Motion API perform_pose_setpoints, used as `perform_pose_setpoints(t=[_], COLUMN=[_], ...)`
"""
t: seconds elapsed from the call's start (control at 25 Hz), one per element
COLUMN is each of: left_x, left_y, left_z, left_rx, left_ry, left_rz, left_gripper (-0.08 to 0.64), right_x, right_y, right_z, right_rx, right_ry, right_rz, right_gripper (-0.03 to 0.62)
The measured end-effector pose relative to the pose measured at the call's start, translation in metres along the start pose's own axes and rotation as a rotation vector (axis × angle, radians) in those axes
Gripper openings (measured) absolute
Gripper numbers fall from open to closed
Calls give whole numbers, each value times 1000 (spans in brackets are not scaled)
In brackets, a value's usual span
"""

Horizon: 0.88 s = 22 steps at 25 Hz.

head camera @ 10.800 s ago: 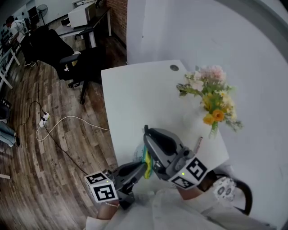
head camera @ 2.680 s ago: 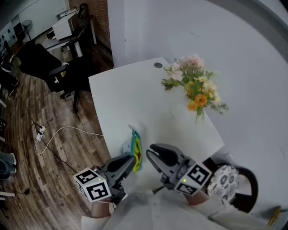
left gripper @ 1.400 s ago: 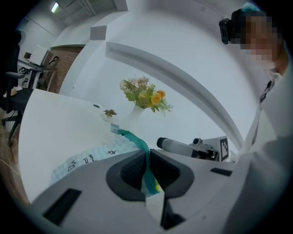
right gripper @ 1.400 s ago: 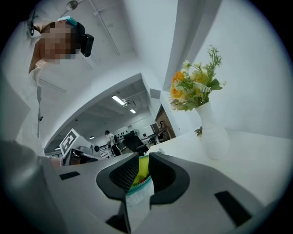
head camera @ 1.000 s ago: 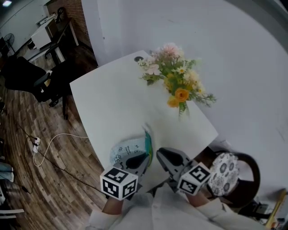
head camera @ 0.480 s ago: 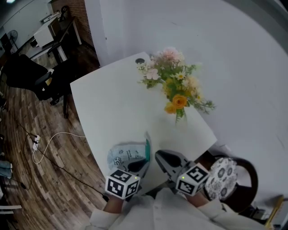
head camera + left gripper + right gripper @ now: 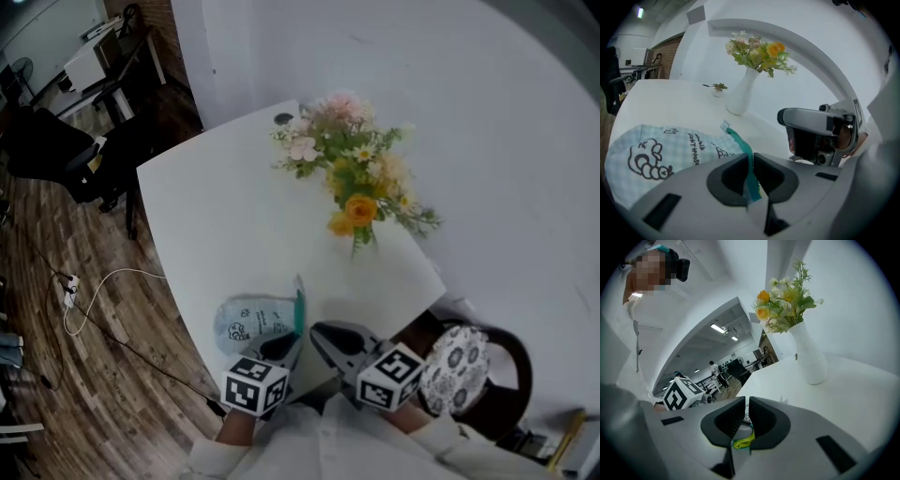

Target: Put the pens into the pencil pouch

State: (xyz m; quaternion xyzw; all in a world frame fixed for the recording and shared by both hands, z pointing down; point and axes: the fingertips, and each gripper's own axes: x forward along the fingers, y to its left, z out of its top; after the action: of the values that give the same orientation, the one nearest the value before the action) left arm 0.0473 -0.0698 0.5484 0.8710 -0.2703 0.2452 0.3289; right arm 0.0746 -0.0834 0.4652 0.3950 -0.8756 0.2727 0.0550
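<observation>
1. Presently, the light-blue checked fabric pencil pouch point(image 7: 248, 322) with black doodles and lettering lies flat on the white table point(image 7: 225, 216), near the table's front edge, just ahead of both grippers.
2. Its teal zipper edge point(image 7: 740, 143) stands up along the pouch's right side and runs back into the left gripper point(image 7: 751, 157).
3. The left gripper's jaws are clenched on that teal edge, and the strip passes straight down between the two dark pads.
4. The right gripper point(image 7: 746, 402) sits just to the right of the left one, its tips close beside the same zipper edge in the head view.
5. Its jaws have just been closing and now stand almost together, with only a thin slit between the tips.
6. Deep between the right pads a small yellow-green fold point(image 7: 740, 442) with a trace of teal is pinched; it looks like part of the pouch's opening.
7. A white ceramic vase point(image 7: 808, 359) holding a bunch of yellow, orange and pink flowers point(image 7: 352, 178) stands upright farther back on the table, well apart from the pouch.
8. A tiny potted plant point(image 7: 717, 87) stands near the vase.
9. A round seat with a black-and-white patterned cushion point(image 7: 453, 366) is beside the table's near right corner.
</observation>
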Motion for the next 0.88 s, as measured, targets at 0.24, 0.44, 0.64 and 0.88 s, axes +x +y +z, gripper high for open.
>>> perform_pose_setpoints(t=[0.24,0.44,0.64,0.88], left_x=[4,0,-13,-32], left_y=[1,-1,-8,-13], left_z=[-9,-7,4,29], left_rx=[-44,-58,-42,-26], left_ry=[12,8,-12,-83], left_rz=[27,38,26,33], left_gripper=[51,107,121,120], right_x=[-3,-7,-6,-2], right_y=[2,-2,-2,5], right_z=[-7,-6,-2,12], right_rx=[5,4,-23,-67], right_ry=[32,44,55,51], right_rz=[17,14,23,61], right_gripper=[28,28,28,28])
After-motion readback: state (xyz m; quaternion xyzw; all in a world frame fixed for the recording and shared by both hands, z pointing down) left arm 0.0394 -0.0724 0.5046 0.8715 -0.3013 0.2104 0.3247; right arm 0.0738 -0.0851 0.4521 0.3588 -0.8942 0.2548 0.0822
